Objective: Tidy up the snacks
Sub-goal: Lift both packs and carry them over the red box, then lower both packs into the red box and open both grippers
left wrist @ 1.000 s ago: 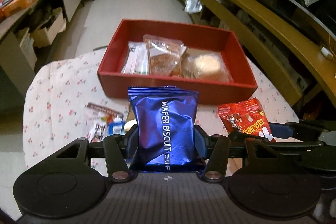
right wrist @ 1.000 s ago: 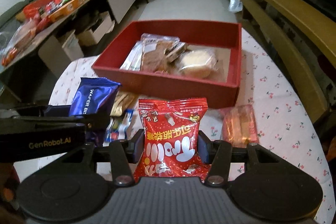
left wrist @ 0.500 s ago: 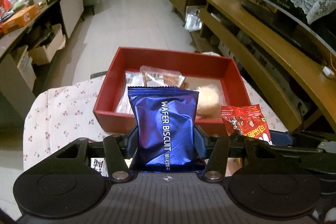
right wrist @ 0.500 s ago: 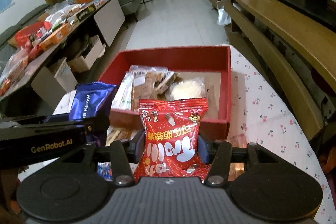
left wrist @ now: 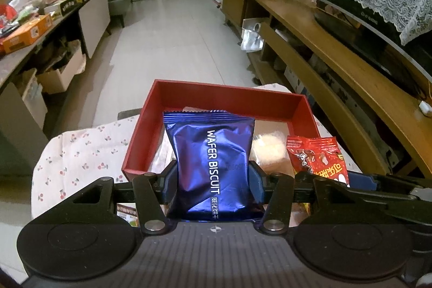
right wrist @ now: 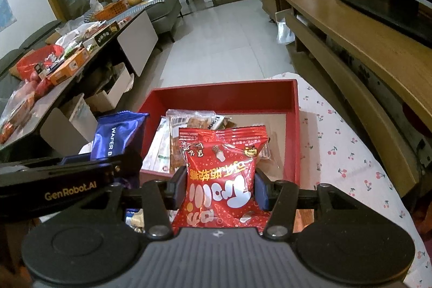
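We find the left tool [left wrist: 213, 181] clenched on a blue wafer biscuit packet [left wrist: 210, 166], which stands upright between its pads. The right tool [right wrist: 220, 188] grasps a red snack packet [right wrist: 221, 174] in the same way. Just ahead of both tools sits the red box [right wrist: 294, 126] on the cherry-print counter [right wrist: 345, 153]; we note clear-wrapped snacks [right wrist: 189, 126] already lying inside it. The two tools stand side by side, the left tool's packet showing at the right tool's left. Beyond the box lies tiled floor [left wrist: 175, 31].
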{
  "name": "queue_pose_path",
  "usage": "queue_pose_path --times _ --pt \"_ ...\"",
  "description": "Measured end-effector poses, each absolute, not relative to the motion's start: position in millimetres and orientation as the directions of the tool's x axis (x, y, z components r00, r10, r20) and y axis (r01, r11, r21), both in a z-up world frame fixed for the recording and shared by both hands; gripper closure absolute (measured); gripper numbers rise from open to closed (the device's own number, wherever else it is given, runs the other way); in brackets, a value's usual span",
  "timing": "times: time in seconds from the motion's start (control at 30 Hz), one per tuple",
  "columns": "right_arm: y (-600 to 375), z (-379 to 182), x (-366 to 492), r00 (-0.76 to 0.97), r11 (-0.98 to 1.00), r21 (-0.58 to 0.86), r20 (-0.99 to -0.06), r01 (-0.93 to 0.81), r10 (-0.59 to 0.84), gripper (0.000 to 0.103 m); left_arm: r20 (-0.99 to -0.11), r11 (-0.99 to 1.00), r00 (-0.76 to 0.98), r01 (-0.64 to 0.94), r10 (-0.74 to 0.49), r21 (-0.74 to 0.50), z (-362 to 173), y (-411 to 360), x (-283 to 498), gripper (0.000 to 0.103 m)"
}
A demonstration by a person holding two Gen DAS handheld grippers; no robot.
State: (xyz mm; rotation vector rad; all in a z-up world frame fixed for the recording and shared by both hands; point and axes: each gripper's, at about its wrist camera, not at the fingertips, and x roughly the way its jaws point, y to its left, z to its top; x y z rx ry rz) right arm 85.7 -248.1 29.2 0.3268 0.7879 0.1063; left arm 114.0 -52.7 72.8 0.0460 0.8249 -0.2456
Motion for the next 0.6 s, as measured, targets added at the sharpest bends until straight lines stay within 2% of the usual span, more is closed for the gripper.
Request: queue_pose_path --times 0.6 --pt "-248 29 135 0.716 0.94 0.339 -0.667 0.045 0.207 0.045 -0.72 0.978 0.673 0.205 -0.167 -0.036 73 -55 161 0.044"
